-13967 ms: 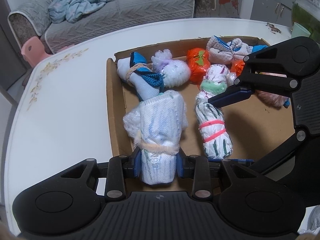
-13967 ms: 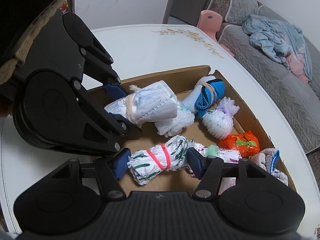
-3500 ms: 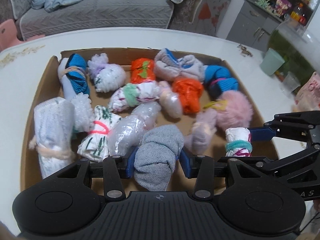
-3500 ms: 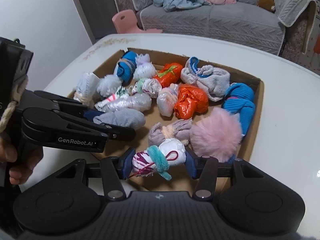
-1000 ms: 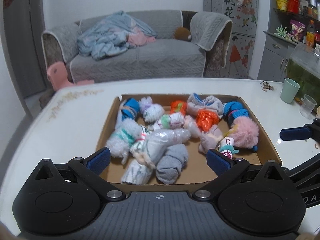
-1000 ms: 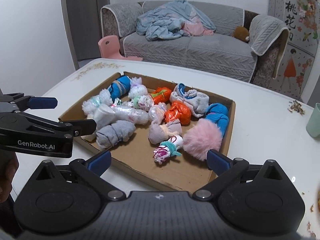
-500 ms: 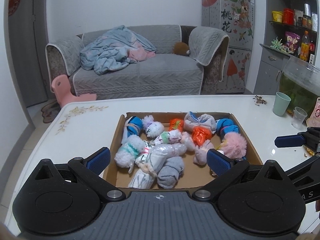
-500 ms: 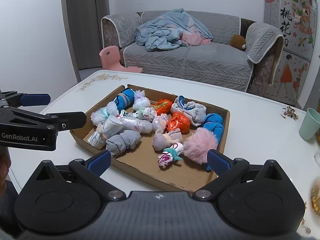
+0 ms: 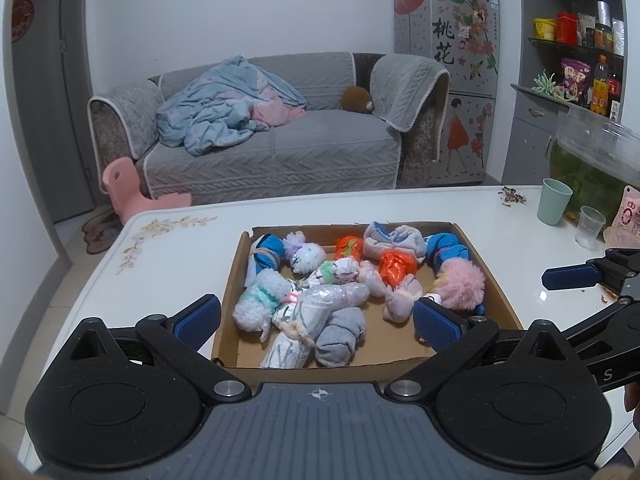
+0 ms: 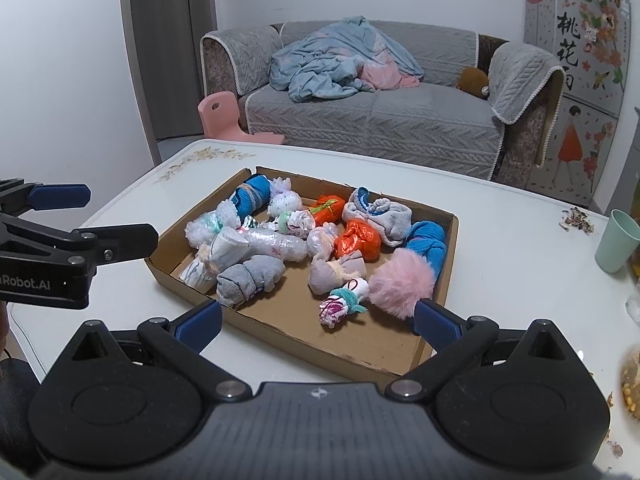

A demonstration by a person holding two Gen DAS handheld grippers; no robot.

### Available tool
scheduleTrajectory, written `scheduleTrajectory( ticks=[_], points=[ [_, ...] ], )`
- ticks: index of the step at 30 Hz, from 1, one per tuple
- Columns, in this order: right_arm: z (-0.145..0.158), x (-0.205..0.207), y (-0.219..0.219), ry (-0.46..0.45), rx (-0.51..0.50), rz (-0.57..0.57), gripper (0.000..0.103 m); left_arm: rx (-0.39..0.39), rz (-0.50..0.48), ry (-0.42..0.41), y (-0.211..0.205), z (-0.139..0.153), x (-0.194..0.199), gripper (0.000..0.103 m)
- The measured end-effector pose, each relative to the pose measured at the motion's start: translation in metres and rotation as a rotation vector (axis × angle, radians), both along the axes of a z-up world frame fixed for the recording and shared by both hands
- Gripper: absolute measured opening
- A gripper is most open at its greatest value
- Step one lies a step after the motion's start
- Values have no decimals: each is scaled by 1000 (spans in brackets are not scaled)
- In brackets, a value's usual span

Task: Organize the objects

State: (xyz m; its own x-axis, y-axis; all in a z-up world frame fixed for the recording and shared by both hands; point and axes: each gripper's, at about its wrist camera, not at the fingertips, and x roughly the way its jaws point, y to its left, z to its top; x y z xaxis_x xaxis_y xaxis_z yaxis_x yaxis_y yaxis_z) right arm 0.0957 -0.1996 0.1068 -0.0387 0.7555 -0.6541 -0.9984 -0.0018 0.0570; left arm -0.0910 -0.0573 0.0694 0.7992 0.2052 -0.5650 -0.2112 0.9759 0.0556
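A shallow cardboard box [image 9: 494, 294] sits on the white table and shows in the right wrist view too [image 10: 451, 264]. It holds several rolled and tied bundles: a grey sock roll [image 9: 340, 336], a pink pompom [image 9: 462, 288], orange bundles [image 9: 396, 266], blue rolls [image 9: 446, 252]. My left gripper [image 9: 316, 322] is open and empty, held back from the box's near edge. My right gripper [image 10: 316, 322] is open and empty, also back from the box. Each gripper shows at the side of the other's view.
A green cup [image 9: 554, 202] and a clear plastic cup [image 9: 590, 226] stand at the table's right. A glass tank [image 9: 596, 164] is behind them. Crumbs [image 10: 578, 216] lie on the table. A grey sofa [image 9: 280, 148] and a pink stool [image 9: 128, 188] are beyond.
Both grippers let go of their bundles, opened wide and pulled back and up from the box. The grey roll and the white teal-tied bundle now lie in the box.
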Motion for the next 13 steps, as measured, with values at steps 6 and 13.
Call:
scheduleTrajectory(
  ticks=[6, 13],
  points=[
    [0, 0, -1, 0, 1, 0, 102, 5, -3, -7, -1, 2, -1, 103],
    [-1, 1, 0, 0, -3, -2, 102, 23, 14, -34, 2, 6, -3, 103]
  ],
)
